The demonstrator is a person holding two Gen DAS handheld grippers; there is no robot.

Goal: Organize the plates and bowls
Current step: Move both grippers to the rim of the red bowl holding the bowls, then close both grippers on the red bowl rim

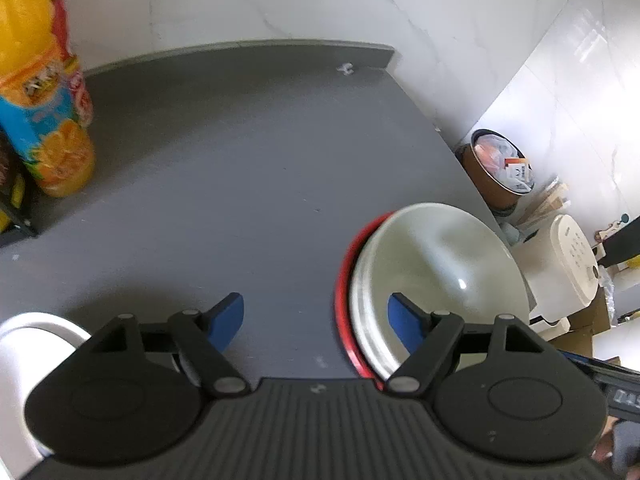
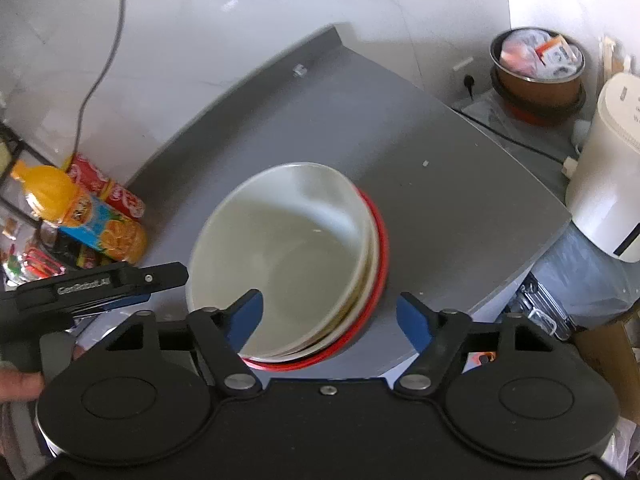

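A white bowl [image 1: 440, 264] [image 2: 280, 248] sits nested on a stack of white dishes over a red plate [image 1: 344, 296] [image 2: 382, 248] near the grey table's right front corner. My left gripper [image 1: 316, 320] is open and empty, hovering just left of the stack, its right fingertip over the bowl's rim. My right gripper [image 2: 330, 320] is open above the stack's near edge, nothing between its fingers. Another white dish [image 1: 24, 344] shows partly at the left wrist view's lower left. The left gripper's body [image 2: 96, 284] appears at the left in the right wrist view.
An orange juice bottle [image 1: 44, 120] [image 2: 84, 216] and a red can [image 2: 108, 190] stand at the table's left back. The grey table [image 1: 248, 168] [image 2: 460, 200] ends in an edge at the right. Beyond it on the floor are a brown bin [image 2: 538, 72] and a white appliance [image 2: 608, 184].
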